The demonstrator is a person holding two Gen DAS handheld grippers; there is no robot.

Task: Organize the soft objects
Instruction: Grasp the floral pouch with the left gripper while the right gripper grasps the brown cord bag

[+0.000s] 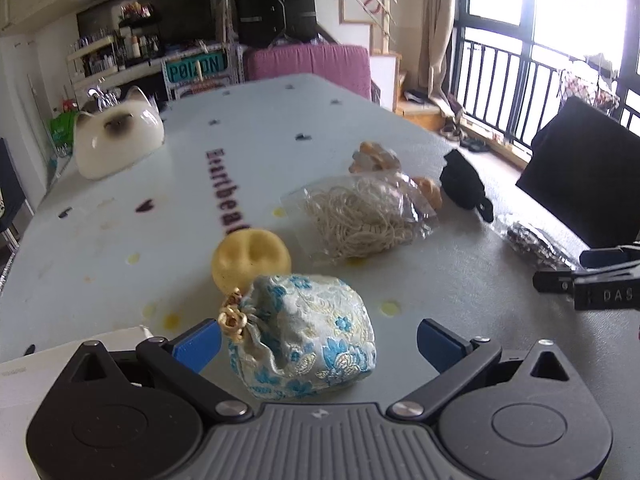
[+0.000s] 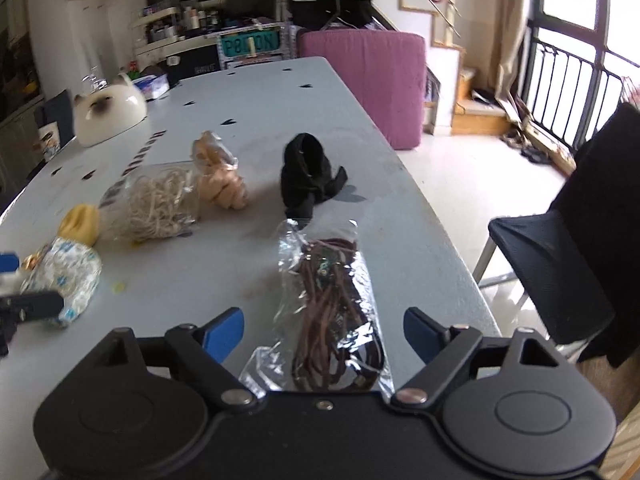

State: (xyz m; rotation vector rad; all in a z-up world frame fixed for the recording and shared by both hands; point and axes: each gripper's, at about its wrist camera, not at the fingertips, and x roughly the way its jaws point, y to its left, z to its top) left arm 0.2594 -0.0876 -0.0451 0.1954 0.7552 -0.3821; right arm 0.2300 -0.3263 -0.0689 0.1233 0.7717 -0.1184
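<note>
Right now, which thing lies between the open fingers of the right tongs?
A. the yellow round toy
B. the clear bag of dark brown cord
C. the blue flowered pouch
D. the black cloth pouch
B: in the right wrist view the clear bag of dark brown cord lies between the fingers of the right tongs, which stand apart and do not press it.

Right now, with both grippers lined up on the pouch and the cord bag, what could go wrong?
1. The left gripper straddles the floral pouch, its gold tie beside one finger; closing may catch only the tie.
2. The yellow sponge sits right behind the pouch and could get nudged.
3. The right gripper stands open around the brown cord bag; the slick plastic may slide from the pads.
</note>
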